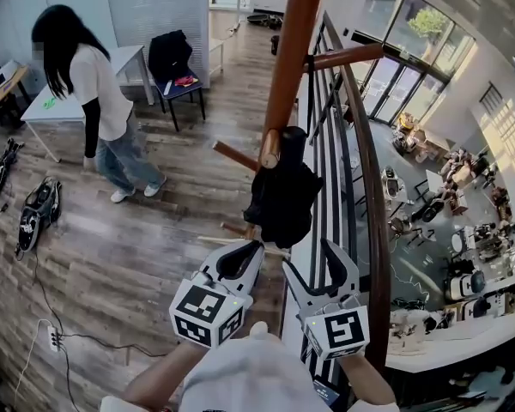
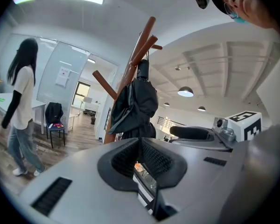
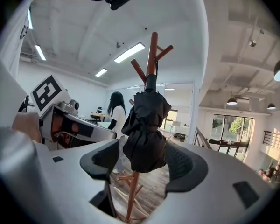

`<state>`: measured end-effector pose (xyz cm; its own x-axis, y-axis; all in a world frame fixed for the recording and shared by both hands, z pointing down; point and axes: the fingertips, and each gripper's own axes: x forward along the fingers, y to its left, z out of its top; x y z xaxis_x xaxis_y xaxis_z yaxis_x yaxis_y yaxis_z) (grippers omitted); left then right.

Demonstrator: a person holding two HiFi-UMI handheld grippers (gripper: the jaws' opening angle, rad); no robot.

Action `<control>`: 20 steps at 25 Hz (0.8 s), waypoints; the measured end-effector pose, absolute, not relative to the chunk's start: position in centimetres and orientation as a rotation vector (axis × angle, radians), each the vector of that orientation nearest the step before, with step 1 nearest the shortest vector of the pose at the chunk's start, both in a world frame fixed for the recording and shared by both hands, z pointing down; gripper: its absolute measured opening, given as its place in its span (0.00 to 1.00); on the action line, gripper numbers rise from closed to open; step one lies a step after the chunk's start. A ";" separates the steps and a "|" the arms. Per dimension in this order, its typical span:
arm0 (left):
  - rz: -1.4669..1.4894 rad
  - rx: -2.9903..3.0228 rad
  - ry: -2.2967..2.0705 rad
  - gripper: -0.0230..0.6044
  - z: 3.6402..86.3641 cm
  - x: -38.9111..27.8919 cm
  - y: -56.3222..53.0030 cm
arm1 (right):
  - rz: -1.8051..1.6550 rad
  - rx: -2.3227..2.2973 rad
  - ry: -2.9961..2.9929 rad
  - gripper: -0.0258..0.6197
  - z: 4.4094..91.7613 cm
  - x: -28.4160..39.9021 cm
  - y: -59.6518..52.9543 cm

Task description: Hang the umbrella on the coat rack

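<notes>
The black folded umbrella (image 1: pixel 283 191) hangs on the wooden coat rack (image 1: pixel 292 41), its top against the pole beside one of the slanted pegs and its bunched canopy drooping below. I cannot see just how it is caught there.

The right gripper (image 1: pixel 309 260) sits just short of the umbrella's lower end with its jaws spread wide. In the right gripper view the umbrella (image 3: pixel 146 129) fills the gap between the two dark pads, but neither pad touches it — it hangs a little ahead of the tips, with the rack's pole (image 3: pixel 152 50) rising above it and running down to the feet below.

The left gripper (image 1: pixel 251 249) lies just to the left of the right one, its tips pressed together on nothing. In the left gripper view (image 2: pixel 140 146) the pads meet at their far end, and the umbrella (image 2: pixel 135 106) and rack (image 2: pixel 140 45) stand ahead and above.

To the right of both tools, close by, a dark railing (image 1: pixel 373 187) curves along the edge of a drop to a lower floor. Well off to the left, beyond the rack, a person (image 1: pixel 94 101) in a white top stands on the plank floor (image 1: pixel 154 256) — near a white table (image 1: pixel 69 106) and a chair (image 1: pixel 176 71) draped in black. A power strip (image 1: pixel 53 337) lies on the floor to the left of the left gripper.
</notes>
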<state>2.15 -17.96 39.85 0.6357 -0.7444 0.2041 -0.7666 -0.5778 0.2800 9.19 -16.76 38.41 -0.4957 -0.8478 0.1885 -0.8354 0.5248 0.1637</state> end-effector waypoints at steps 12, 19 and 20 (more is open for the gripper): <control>0.071 2.536 -1.267 0.10 42.4 2.5 -17.7 | 0.076 1.568 -2.577 0.54 41.7 10.6 -14.9; 0.103 2.565 -1.267 0.10 45.2 2.0 -16.4 | 0.153 1.591 -2.567 0.54 44.7 10.9 -14.4; 0.096 2.567 -1.268 0.10 45.5 1.8 -16.2 | 0.160 1.594 -2.574 0.53 45.0 10.9 -14.4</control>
